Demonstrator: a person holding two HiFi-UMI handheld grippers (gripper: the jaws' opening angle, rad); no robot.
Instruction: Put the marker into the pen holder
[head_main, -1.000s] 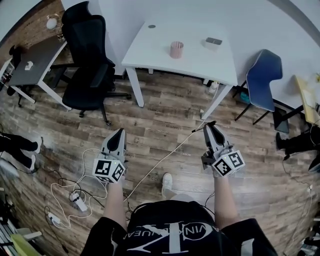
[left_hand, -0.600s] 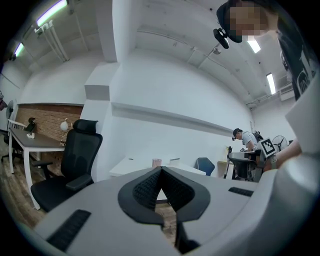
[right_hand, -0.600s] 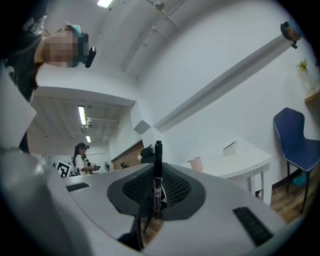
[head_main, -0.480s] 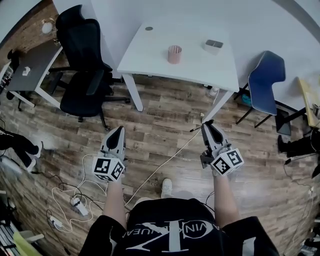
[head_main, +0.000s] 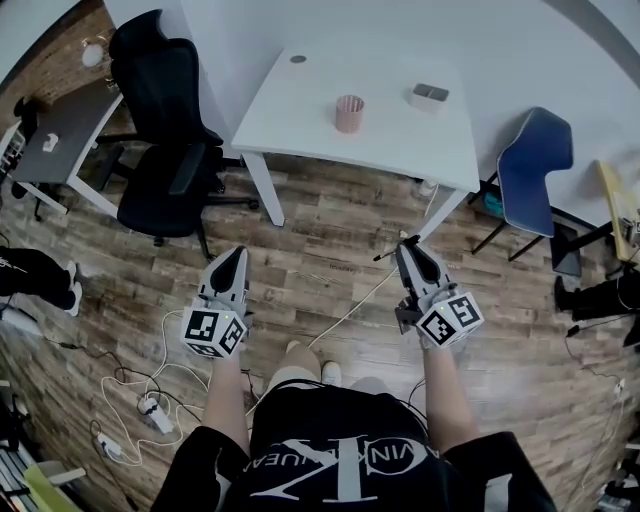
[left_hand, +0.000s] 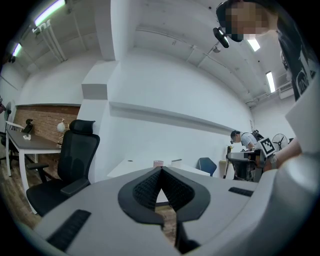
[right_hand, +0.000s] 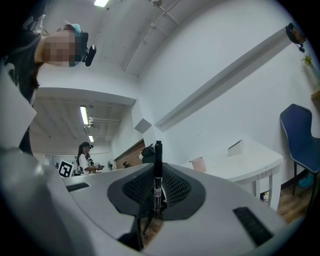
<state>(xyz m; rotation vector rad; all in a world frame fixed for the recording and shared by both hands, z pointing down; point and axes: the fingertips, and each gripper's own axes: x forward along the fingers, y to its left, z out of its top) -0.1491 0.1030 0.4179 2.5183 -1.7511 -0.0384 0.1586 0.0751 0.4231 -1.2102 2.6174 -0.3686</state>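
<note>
The pen holder, a pink cup (head_main: 349, 113), stands on the white table (head_main: 300, 110) ahead of me; it also shows small in the left gripper view (left_hand: 158, 163) and the right gripper view (right_hand: 199, 163). My right gripper (head_main: 407, 244) is shut on a black marker (right_hand: 158, 170), which stands upright between its pads and juts left of the tips in the head view (head_main: 385, 256). My left gripper (head_main: 238, 253) is shut with nothing in it, its pads meeting at a point (left_hand: 161, 170). Both grippers hover over the wooden floor, well short of the table.
A black office chair (head_main: 170, 140) stands left of the table and a blue chair (head_main: 535, 165) to its right. A small grey box (head_main: 429, 94) lies on the table. Cables and a power strip (head_main: 150, 405) trail on the floor. A side desk (head_main: 60, 130) is far left.
The whole view has shifted as the person stepped toward the table; both grippers sit slightly farther forward. The marker stays gripped in the right gripper.
</note>
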